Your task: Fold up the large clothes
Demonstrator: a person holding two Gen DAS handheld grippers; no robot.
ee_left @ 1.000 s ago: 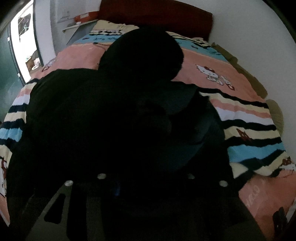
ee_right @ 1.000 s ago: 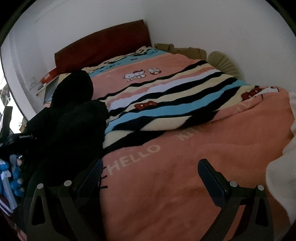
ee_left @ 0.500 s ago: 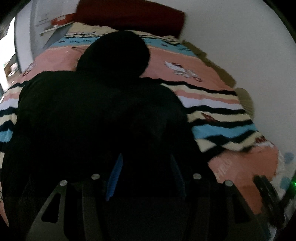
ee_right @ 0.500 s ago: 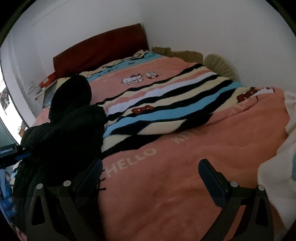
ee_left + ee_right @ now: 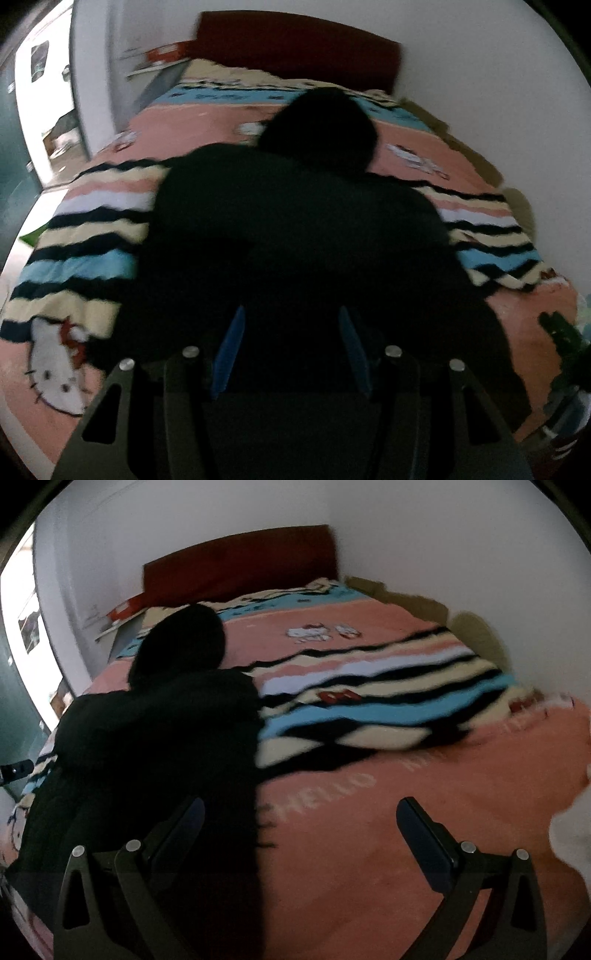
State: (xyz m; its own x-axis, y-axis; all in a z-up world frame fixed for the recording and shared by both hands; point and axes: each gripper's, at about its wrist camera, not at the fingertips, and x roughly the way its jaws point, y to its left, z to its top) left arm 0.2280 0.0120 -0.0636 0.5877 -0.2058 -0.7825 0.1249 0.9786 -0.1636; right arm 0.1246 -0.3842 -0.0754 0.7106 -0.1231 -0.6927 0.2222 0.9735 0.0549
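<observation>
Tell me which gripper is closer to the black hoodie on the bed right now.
Left. The left gripper sits directly over the black hoodie, fingers open above its fabric. The right gripper is open at the hoodie's right edge, mostly over the pink blanket.

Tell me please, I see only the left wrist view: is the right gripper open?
Observer: Yes, the right gripper is open and holds nothing.
Operator: Over what is it?
Observer: One finger is over the garment's edge, the other over the bare blanket.
Operator: Is anything else near it?
Observer: A white cloth lies at the right edge of that view.
</observation>
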